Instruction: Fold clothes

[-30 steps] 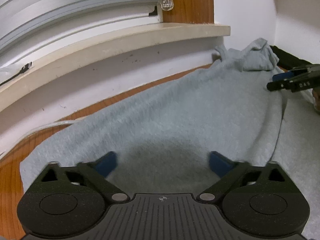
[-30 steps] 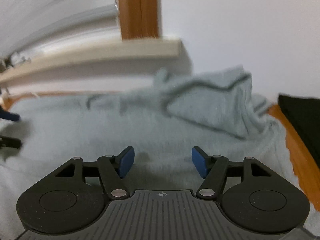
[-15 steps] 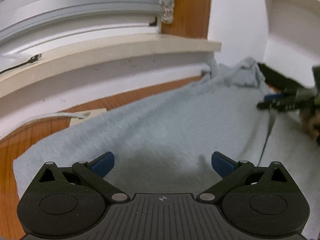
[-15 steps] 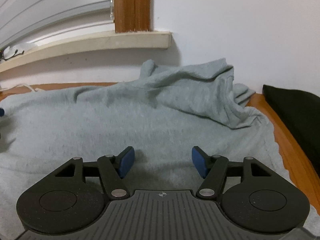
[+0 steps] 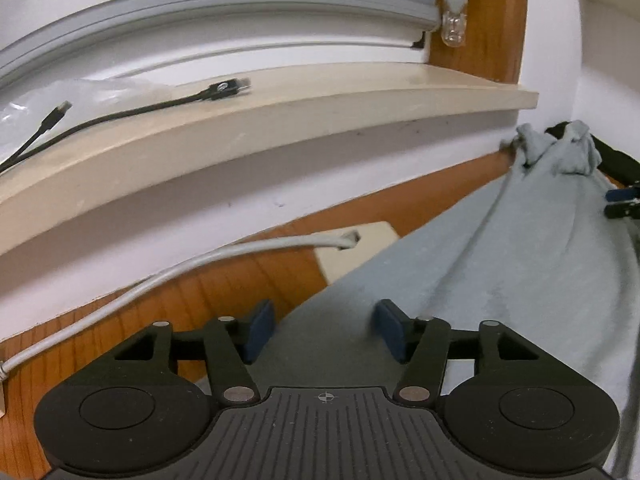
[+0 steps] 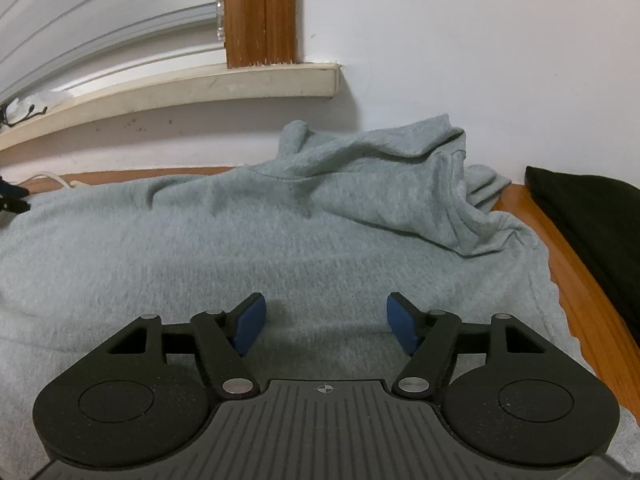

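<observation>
A grey sweatshirt lies spread over most of a wooden table that stands against the white wall under a window ledge. It is a soft, thick knit that looks light and limp, so it should sag and drape when lifted and is best taken by a hem or corner, with a pinch of one layer close to the edge, not from the middle of the cloth. Most of it lies flat, with shallow creases running toward the far right corner of the table, where a bunched part, perhaps a sleeve or the hood, is heaped against the wall beside a folded black cloth. The left gripper hangs over the sweatshirt's left edge, where the cloth meets bare wood; its jaws are closing, the grey edge lies between the blue pads, and they do not yet press on it. The right gripper hovers over the flat middle of the sweatshirt nearer the right edge of the table; its jaws are opening and they hold nothing, the cloth lying under them. A pale cable runs along the back edge of the table to a small beige plate, just beside the sweatshirt's edge, and dark cables rest on the ledge. The cloth could slip from a shallow pinch, so a deep bite on the edge seems wise.
</observation>
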A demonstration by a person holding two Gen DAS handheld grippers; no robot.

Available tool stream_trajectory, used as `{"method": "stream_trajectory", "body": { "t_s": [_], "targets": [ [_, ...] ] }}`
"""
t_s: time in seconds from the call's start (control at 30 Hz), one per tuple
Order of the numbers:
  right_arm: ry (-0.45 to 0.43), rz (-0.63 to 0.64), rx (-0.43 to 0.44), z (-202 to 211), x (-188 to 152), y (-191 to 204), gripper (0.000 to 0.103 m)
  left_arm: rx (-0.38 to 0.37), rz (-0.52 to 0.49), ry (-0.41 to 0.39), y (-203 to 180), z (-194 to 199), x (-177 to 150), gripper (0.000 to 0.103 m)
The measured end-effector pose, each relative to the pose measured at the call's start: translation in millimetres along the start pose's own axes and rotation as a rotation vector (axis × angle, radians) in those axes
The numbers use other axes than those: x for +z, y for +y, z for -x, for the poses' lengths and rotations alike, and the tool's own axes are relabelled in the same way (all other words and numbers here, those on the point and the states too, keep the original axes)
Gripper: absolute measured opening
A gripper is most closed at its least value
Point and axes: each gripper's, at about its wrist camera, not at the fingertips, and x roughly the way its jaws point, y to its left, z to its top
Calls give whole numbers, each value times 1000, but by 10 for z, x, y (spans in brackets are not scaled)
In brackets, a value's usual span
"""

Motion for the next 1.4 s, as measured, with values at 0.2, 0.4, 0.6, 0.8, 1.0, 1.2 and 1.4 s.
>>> {"method": "stream_trajectory", "body": {
  "t_s": [0.2,0.4,0.6,0.8,1.0,1.2,1.4],
  "targets": [
    [5,0,7,-7,9,-52,68,-14,-26,-22,-6,-29,-37,27],
    [4,-1,13,-7,11,-89,68,106,27,-173,20,181,29,3],
    [3,1,16,1,11,-98,69,154,20,-51,15,-6,-27,44],
    [8,5,19,-4,18,-102,69,135,58,-57,-94,140,-12,78],
    [9,7,22,-7,24,-93,71,13,46,-65,-594,121,183,86],
    [-30,-36,25,65,24,-164,74,-95,-18,-15,-1217,-122,329,88],
    [-82,-17,25,258,352,-316,74,-83,-20,-6,-1290,-298,221,88]
  ]
}}
